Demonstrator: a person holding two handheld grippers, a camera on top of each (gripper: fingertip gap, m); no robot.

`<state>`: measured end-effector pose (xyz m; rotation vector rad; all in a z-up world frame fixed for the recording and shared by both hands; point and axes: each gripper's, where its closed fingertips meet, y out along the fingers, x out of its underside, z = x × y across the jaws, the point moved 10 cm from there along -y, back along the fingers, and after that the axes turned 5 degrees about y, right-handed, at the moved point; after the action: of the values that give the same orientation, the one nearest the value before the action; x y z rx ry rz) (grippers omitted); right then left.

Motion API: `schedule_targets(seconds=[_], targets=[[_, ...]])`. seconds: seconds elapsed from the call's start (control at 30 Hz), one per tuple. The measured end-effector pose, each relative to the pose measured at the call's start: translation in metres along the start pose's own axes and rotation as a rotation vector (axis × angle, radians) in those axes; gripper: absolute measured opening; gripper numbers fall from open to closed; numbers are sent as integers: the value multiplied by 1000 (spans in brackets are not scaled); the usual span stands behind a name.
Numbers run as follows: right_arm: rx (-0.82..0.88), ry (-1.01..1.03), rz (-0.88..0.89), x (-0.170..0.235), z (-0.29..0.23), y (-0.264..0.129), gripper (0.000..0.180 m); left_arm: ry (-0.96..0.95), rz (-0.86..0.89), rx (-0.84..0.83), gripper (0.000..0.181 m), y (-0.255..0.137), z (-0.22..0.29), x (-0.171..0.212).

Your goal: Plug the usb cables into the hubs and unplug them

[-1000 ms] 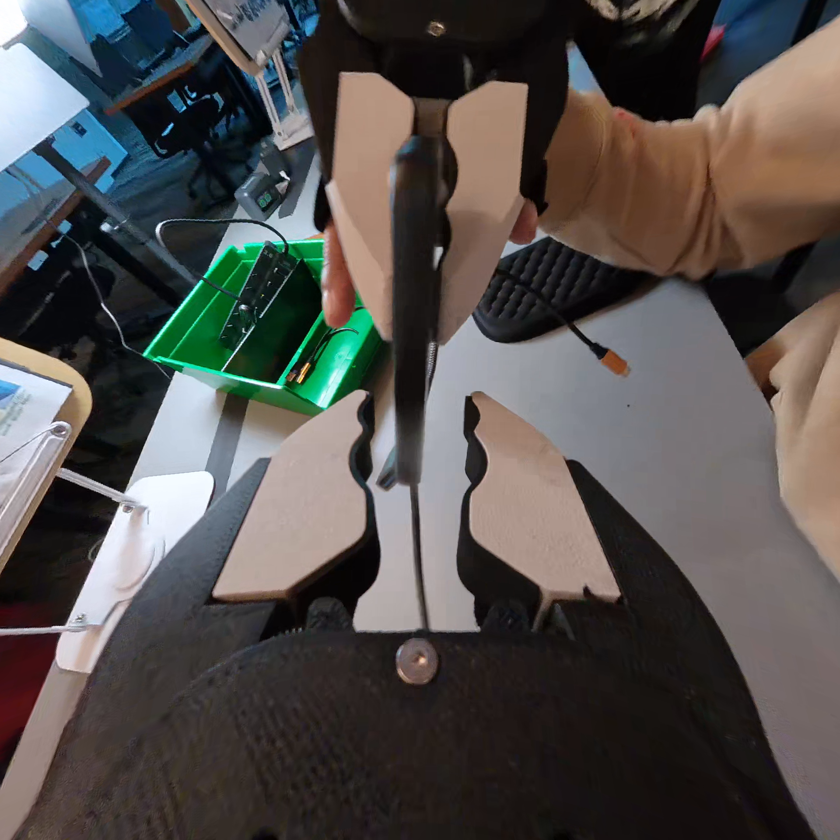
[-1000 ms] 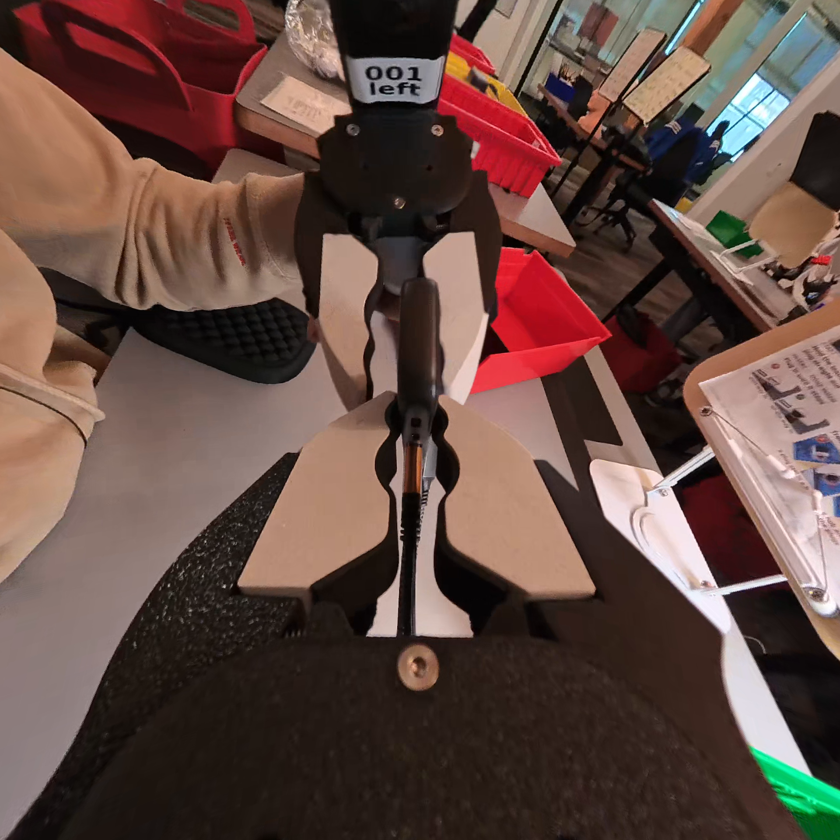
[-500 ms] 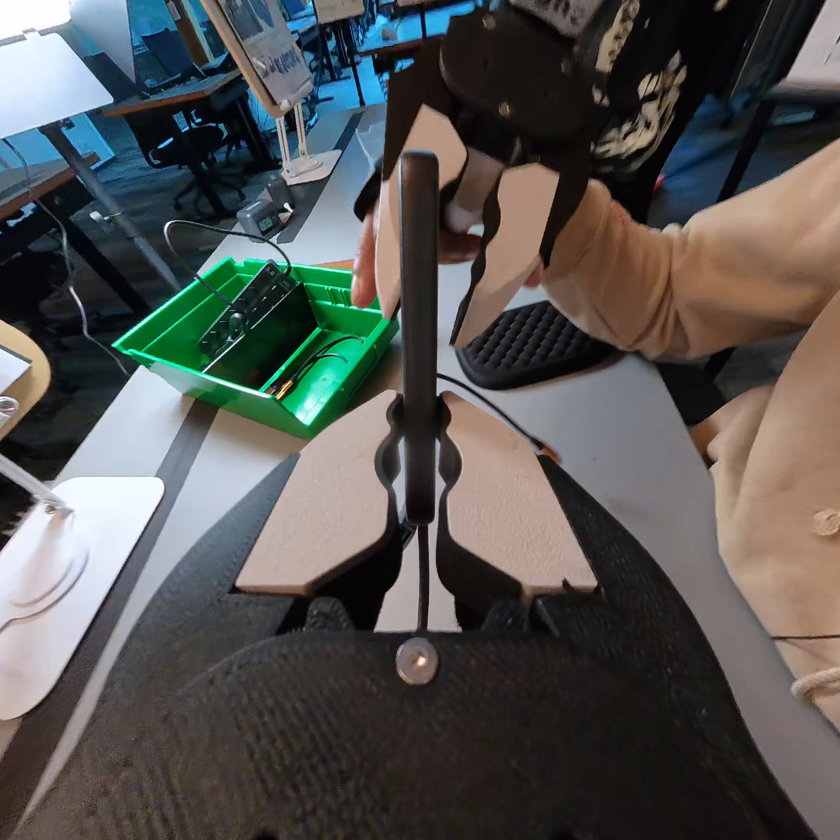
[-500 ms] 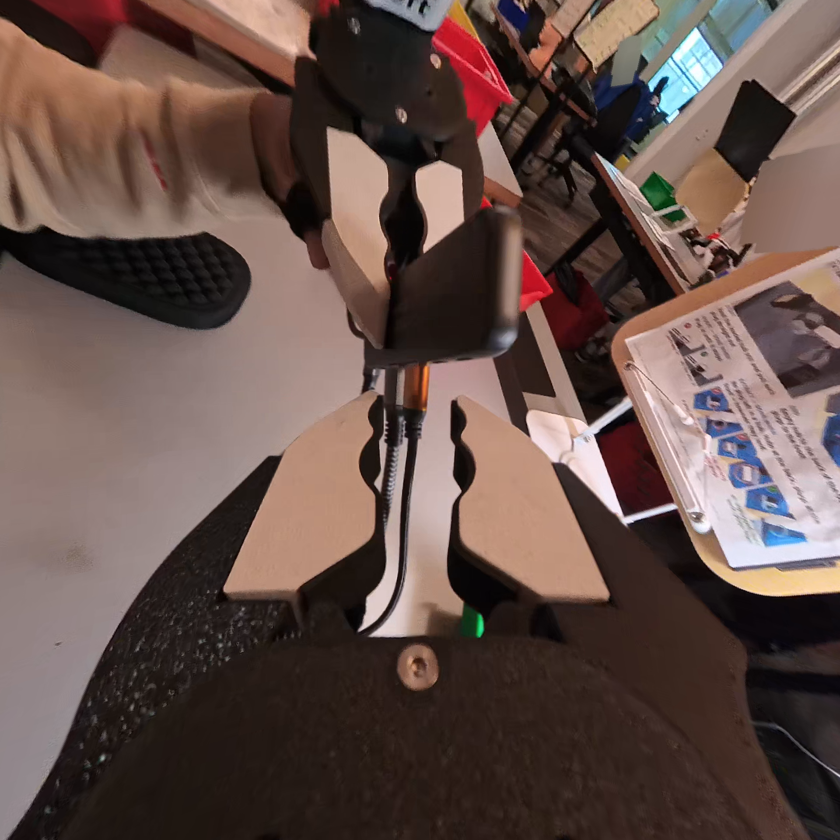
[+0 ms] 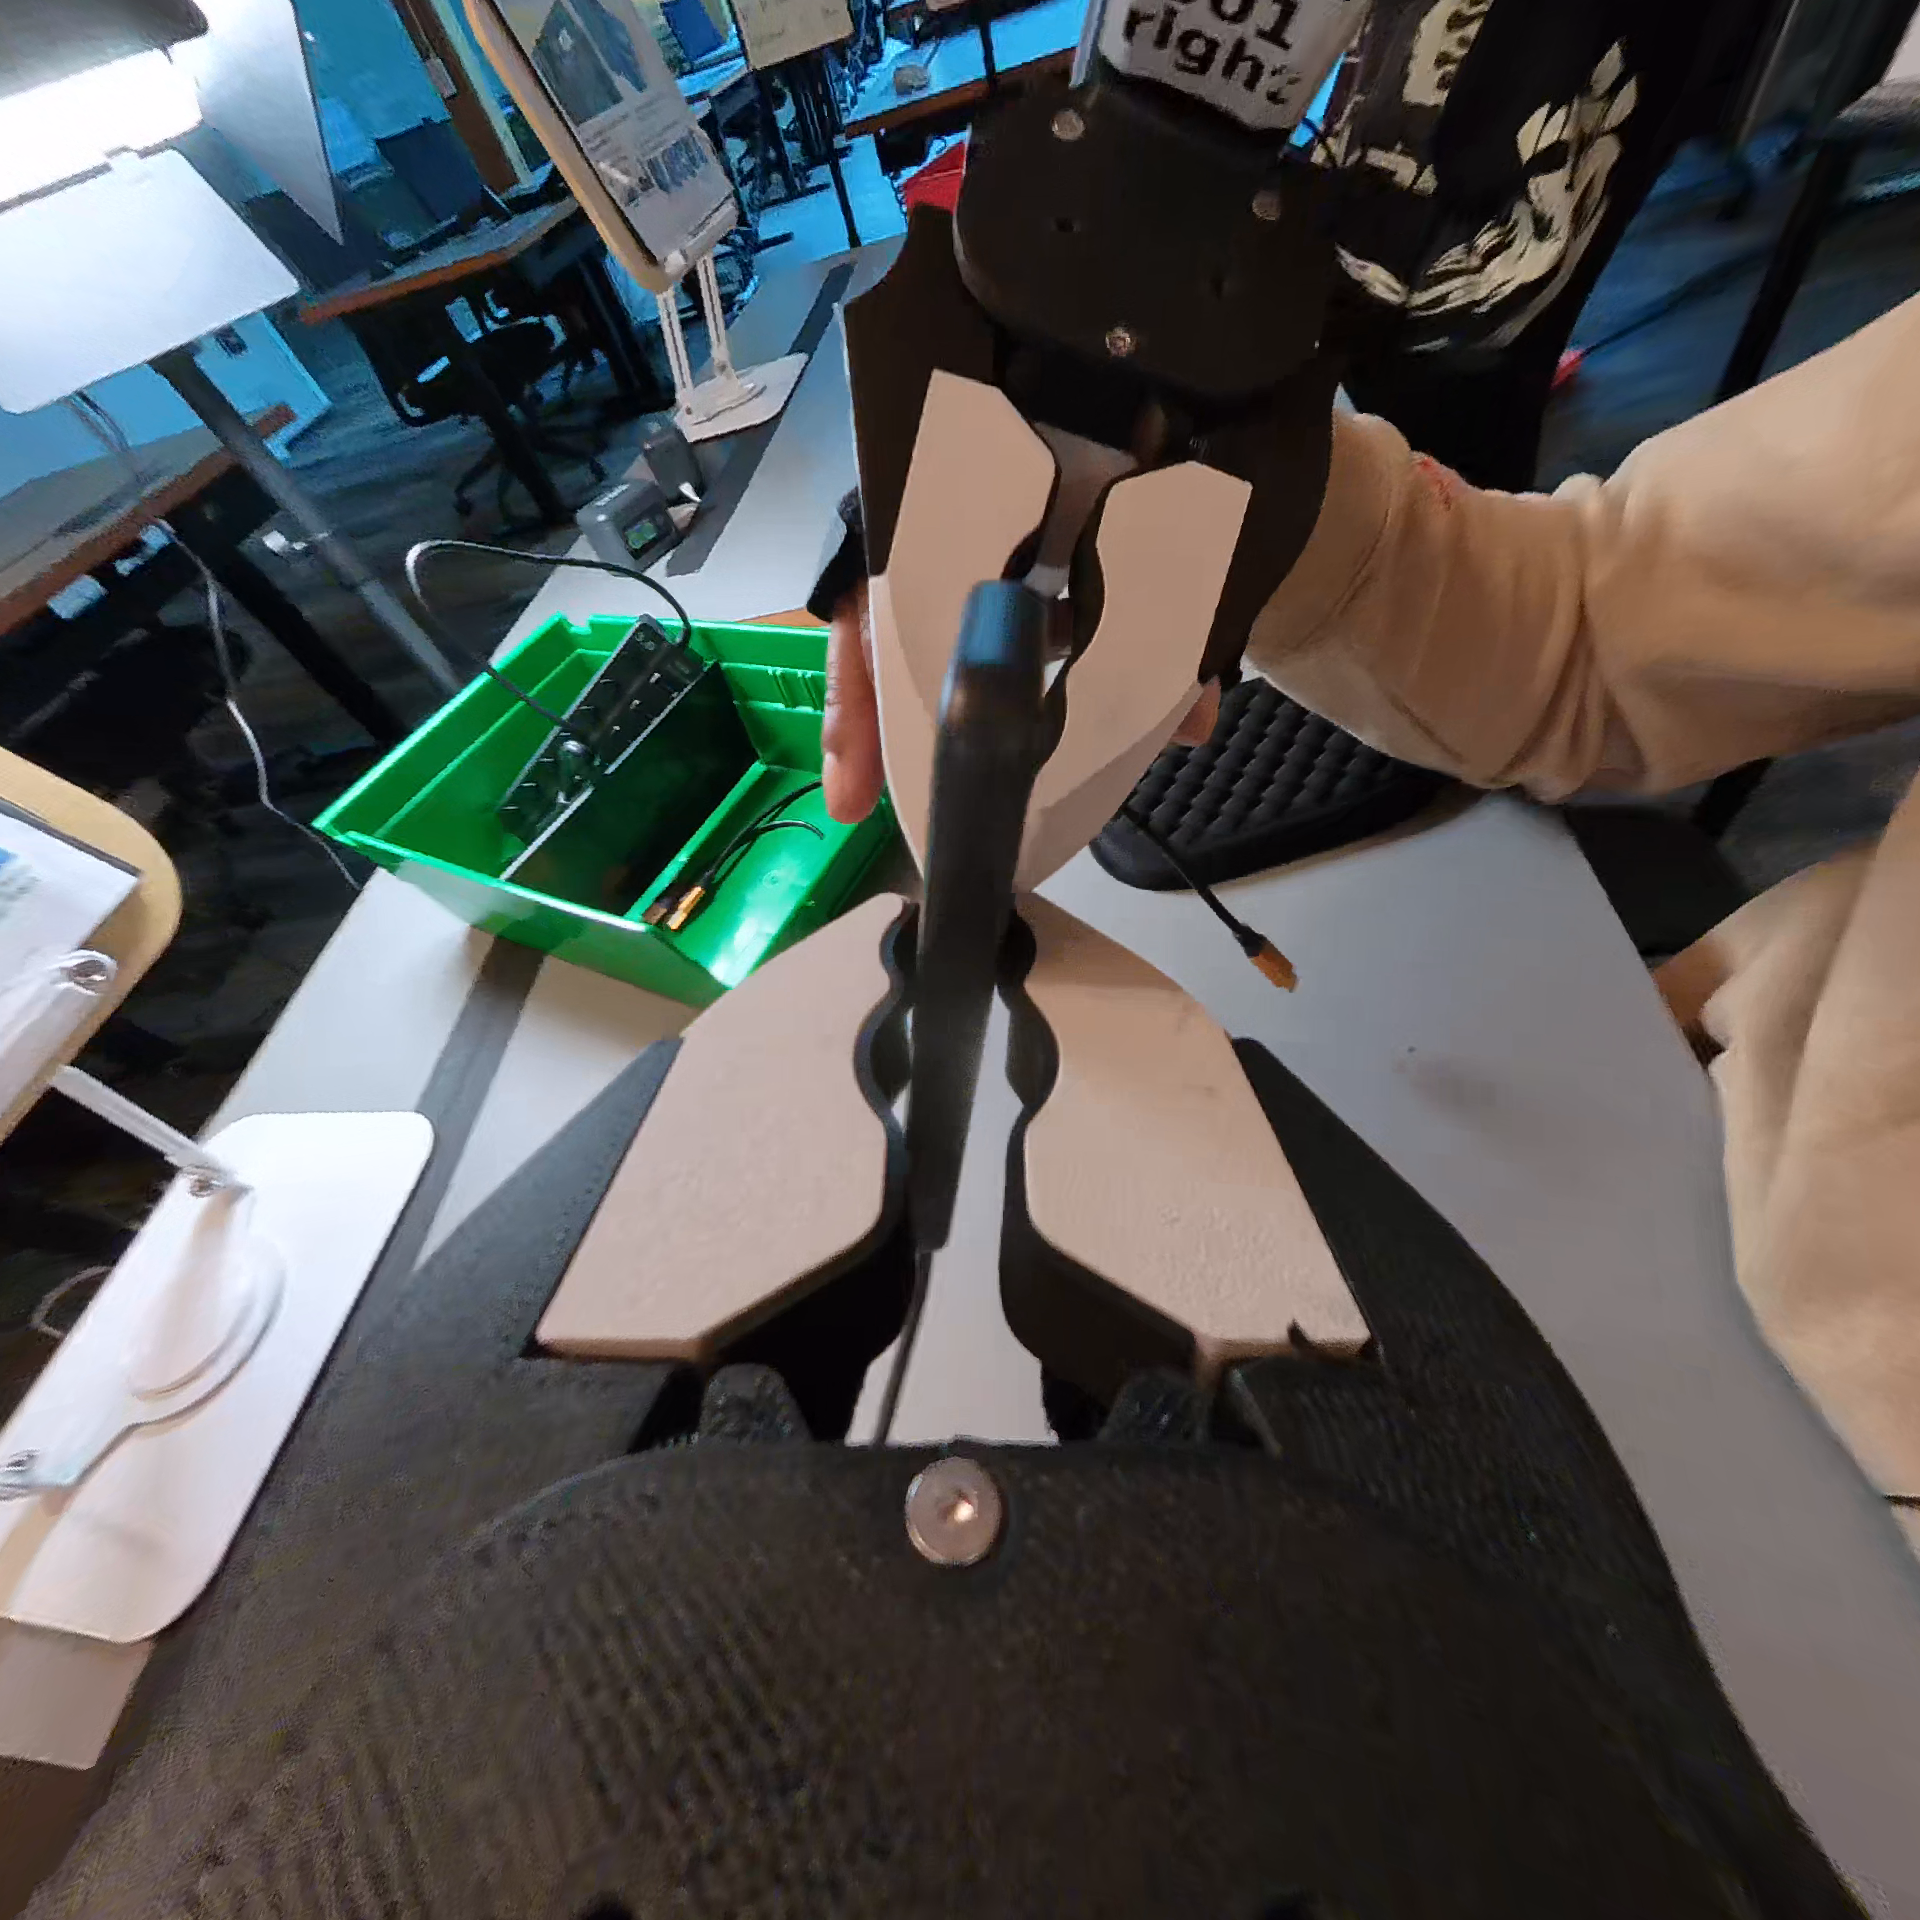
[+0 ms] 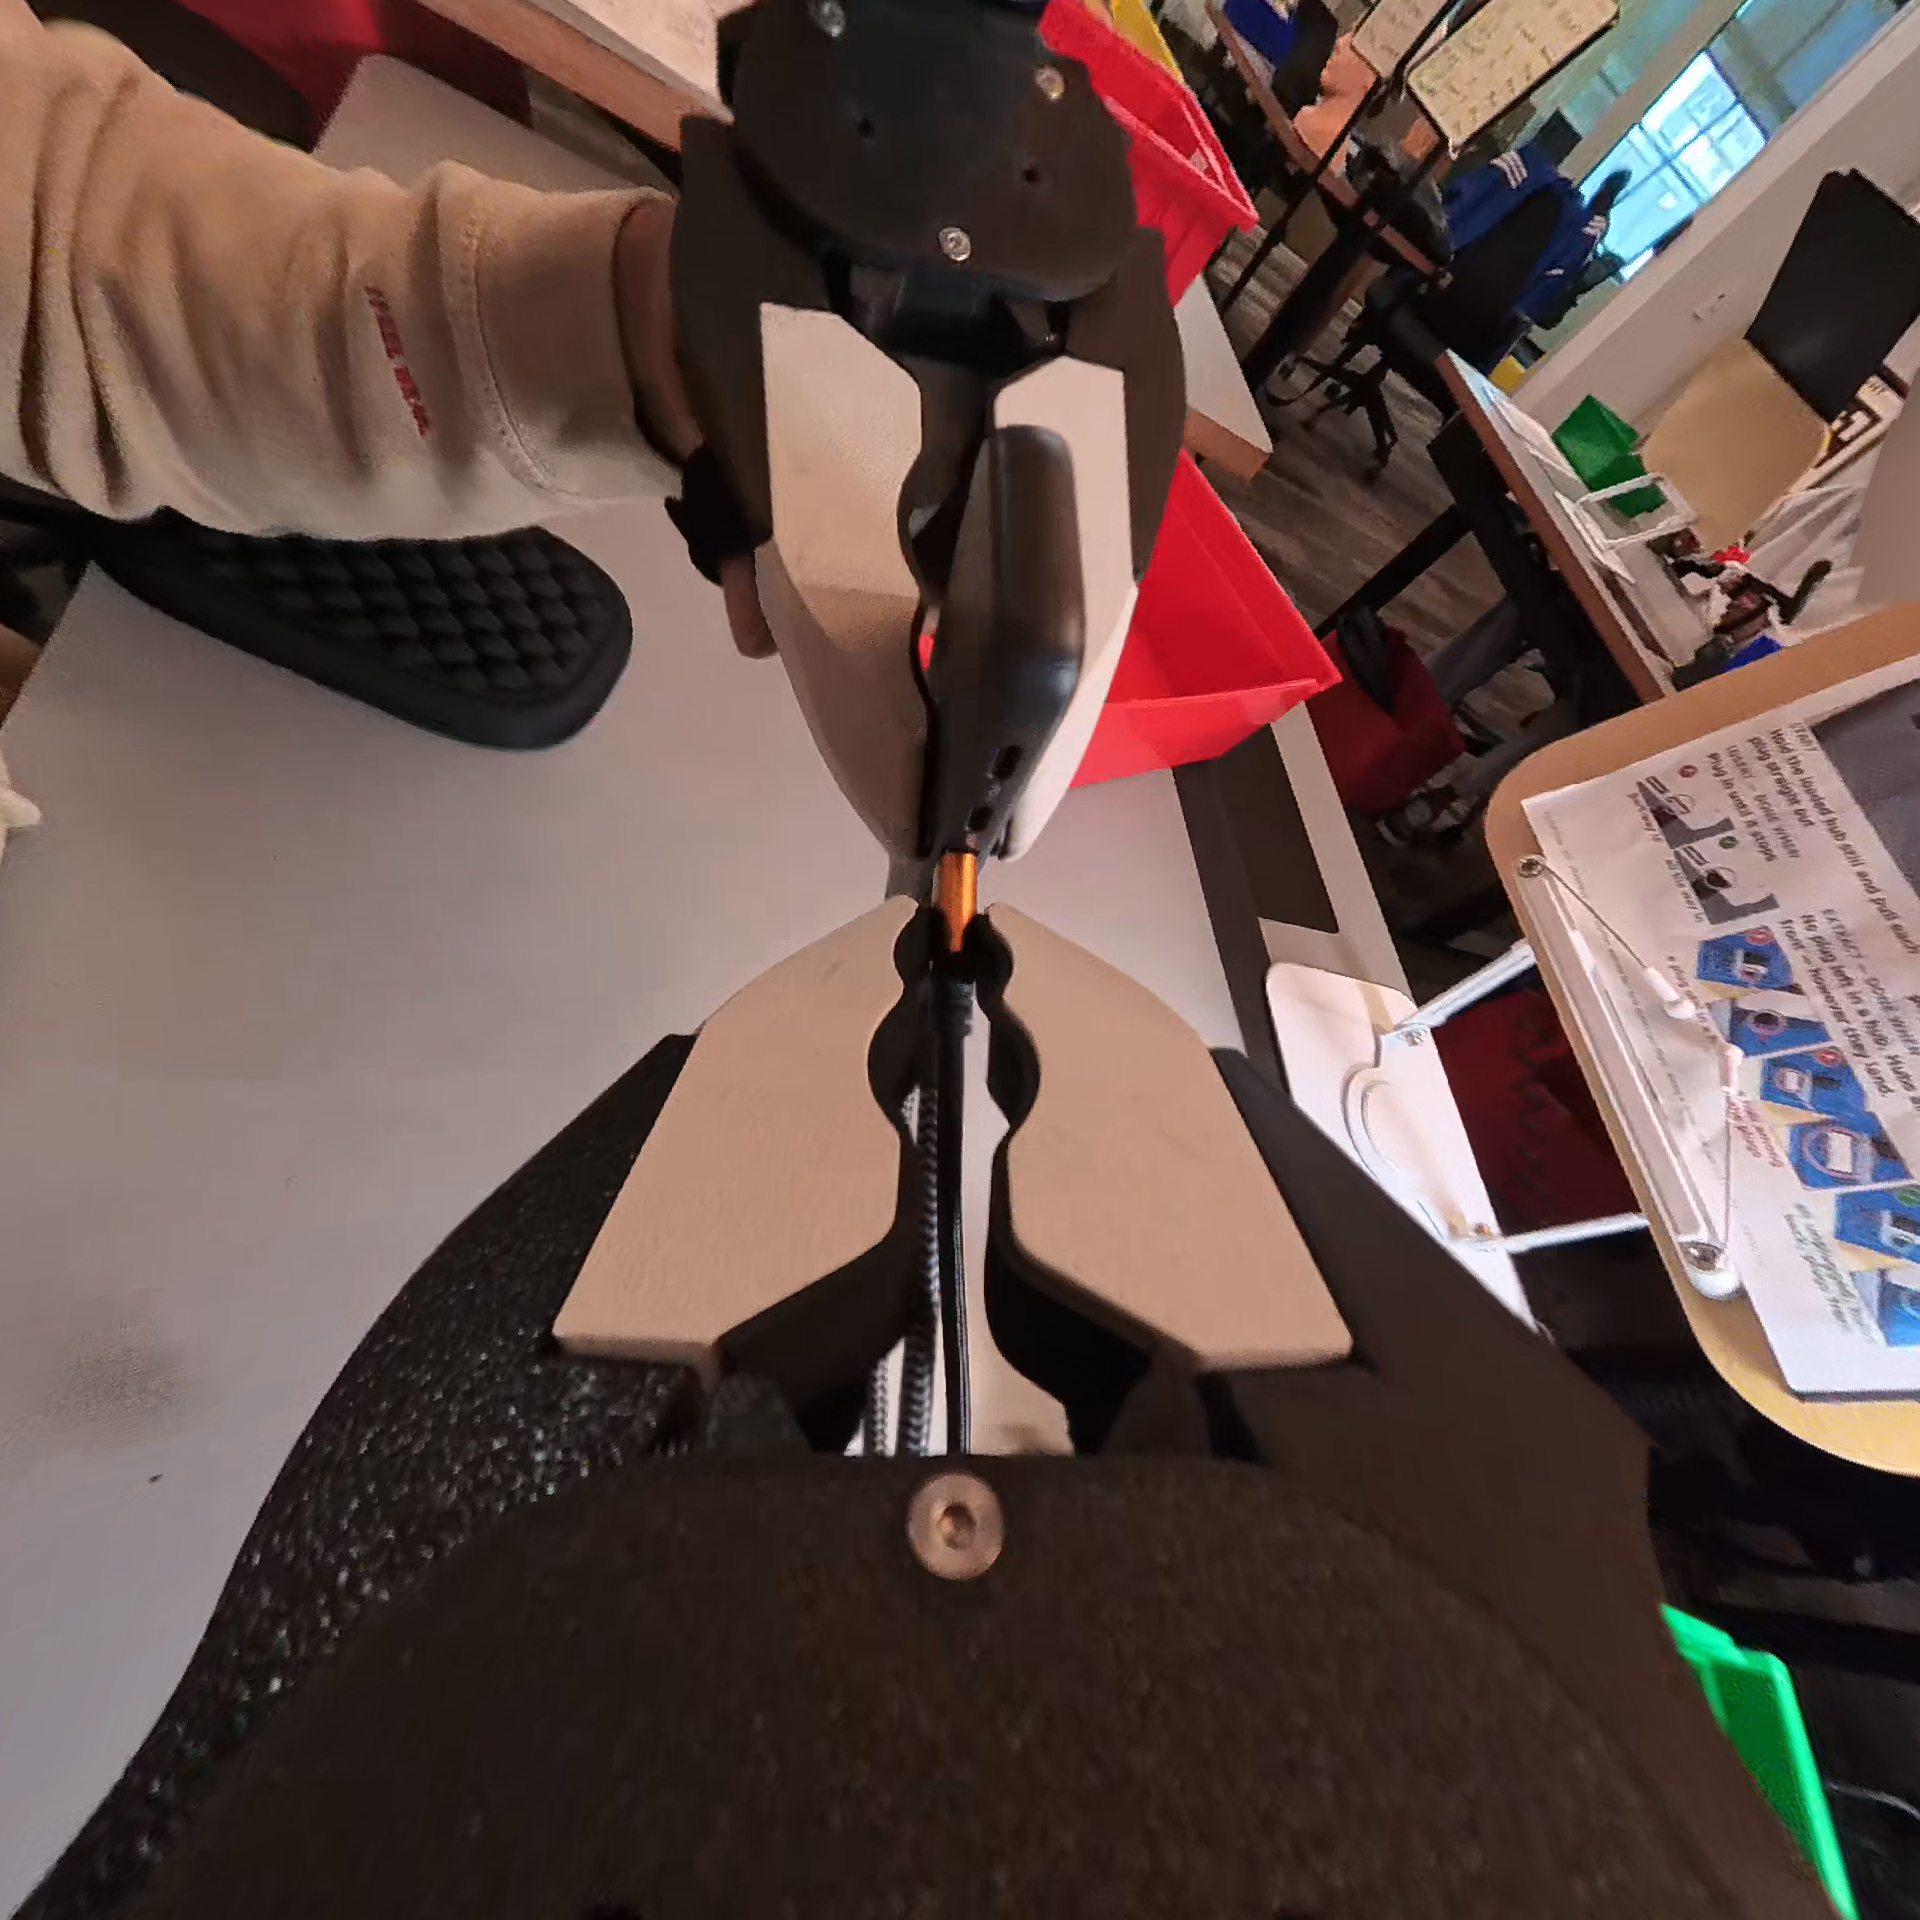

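**A:** Which step is this?

**B:** Left gripper [image 5: 951,997] is clamped on the black USB hub [image 5: 971,831], held above the table. Right gripper [image 6: 951,940] pinches the orange-tipped plug [image 6: 956,899] at the hub's port edge. Looks like unplugging; next needs a straight pull.

**A:** Counts?

**B:** Green tray [image 5: 582,914]: one hub, two plugs. One loose cable [image 5: 1226,914].
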<state>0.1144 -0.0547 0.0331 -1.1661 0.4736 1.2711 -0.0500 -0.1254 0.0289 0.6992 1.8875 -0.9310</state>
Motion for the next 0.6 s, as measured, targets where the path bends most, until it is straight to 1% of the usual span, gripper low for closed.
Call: schedule_targets(seconds=[0.23,0.4,0.5,0.6], targets=[[-121,105,258,5,12,-11,9,11,153,8,13,-10,-2,-5],[-172,259,442,14,30,-25,29,-66,291,12,13,-20,-10,-4],[-165,294,457,17,35,-27,25,-125,345,30,13,-23,-16,0],[-152,260,407,10,27,-17,24,-146,355,28,12,-15,-16,5]])
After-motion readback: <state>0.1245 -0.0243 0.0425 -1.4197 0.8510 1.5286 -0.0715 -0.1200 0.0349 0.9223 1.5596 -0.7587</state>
